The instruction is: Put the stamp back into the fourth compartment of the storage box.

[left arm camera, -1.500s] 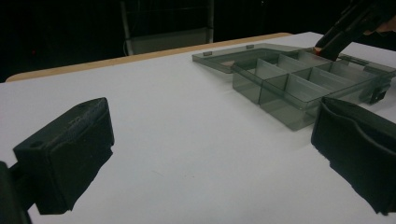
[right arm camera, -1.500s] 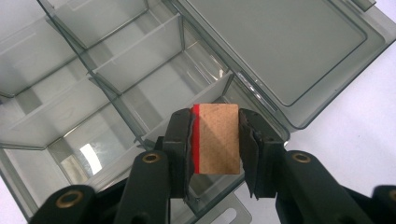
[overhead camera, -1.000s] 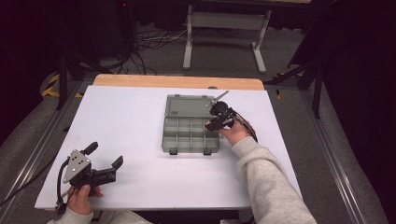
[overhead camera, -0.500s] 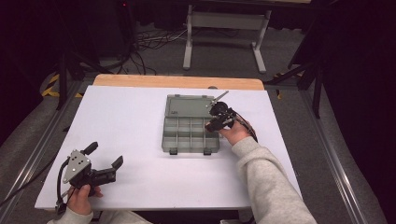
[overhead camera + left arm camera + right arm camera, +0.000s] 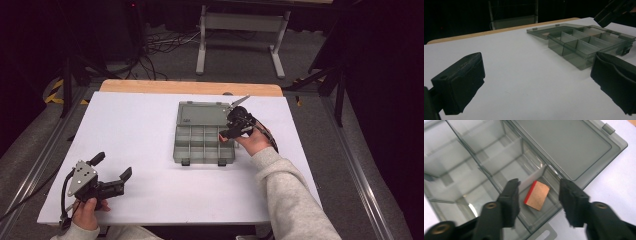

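A clear grey compartment box [image 5: 200, 159] lies in the middle of the white table with its lid [image 5: 205, 114] folded back flat. My right gripper [image 5: 226, 133] hovers over the box's far right corner, open. Between its jaws, without touching them, a small copper-coloured tile [image 5: 537, 195] with a red edge lies flat in a corner compartment of the box [image 5: 499, 157], next to the lid [image 5: 564, 147]. My left gripper [image 5: 112, 166] rests low over the table's near left, open and holding nothing. From the left gripper [image 5: 536, 82] view, the box [image 5: 579, 47] sits ahead on the right.
The white table [image 5: 140, 125] has a wooden strip [image 5: 190, 87] along its far edge. The other compartments I can see hold nothing. A metal stand [image 5: 240, 30] and cables [image 5: 155, 50] are on the floor beyond the table. The right gripper [image 5: 614, 11] shows above the box.
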A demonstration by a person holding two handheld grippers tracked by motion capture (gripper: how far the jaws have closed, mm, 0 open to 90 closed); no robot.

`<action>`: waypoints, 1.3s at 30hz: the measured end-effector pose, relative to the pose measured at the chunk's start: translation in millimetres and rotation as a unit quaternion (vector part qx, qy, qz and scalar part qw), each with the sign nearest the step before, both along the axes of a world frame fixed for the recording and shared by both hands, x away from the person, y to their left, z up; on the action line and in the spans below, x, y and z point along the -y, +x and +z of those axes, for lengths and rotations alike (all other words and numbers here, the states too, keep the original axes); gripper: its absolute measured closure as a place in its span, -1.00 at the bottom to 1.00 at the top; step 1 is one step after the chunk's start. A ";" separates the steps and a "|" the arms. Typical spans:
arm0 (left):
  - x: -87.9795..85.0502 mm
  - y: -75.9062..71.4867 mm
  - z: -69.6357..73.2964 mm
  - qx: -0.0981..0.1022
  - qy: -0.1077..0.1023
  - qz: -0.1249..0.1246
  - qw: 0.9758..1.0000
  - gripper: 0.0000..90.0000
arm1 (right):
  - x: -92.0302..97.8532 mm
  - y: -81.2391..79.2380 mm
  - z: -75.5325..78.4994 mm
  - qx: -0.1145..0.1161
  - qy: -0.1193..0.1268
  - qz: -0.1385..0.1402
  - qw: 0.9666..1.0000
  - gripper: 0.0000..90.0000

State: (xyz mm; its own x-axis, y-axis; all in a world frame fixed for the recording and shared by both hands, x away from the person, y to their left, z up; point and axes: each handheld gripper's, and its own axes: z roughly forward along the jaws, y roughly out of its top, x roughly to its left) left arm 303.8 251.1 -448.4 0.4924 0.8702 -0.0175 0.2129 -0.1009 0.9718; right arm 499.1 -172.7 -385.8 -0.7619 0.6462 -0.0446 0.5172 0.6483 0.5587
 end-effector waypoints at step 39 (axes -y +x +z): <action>0.3 -0.2 0.1 -0.002 0.000 0.002 1.000 -1.00 | 9.2 -76.0 55.7 0.115 0.091 0.041 0.988 -0.99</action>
State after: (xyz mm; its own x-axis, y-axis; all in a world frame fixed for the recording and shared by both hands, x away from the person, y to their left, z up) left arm 303.6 250.8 -448.3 0.4881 0.8726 -0.0198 0.2170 -0.0993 0.9711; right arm 423.1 -182.0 -330.0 -0.7948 0.5964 -0.1122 0.3125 0.5606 0.7669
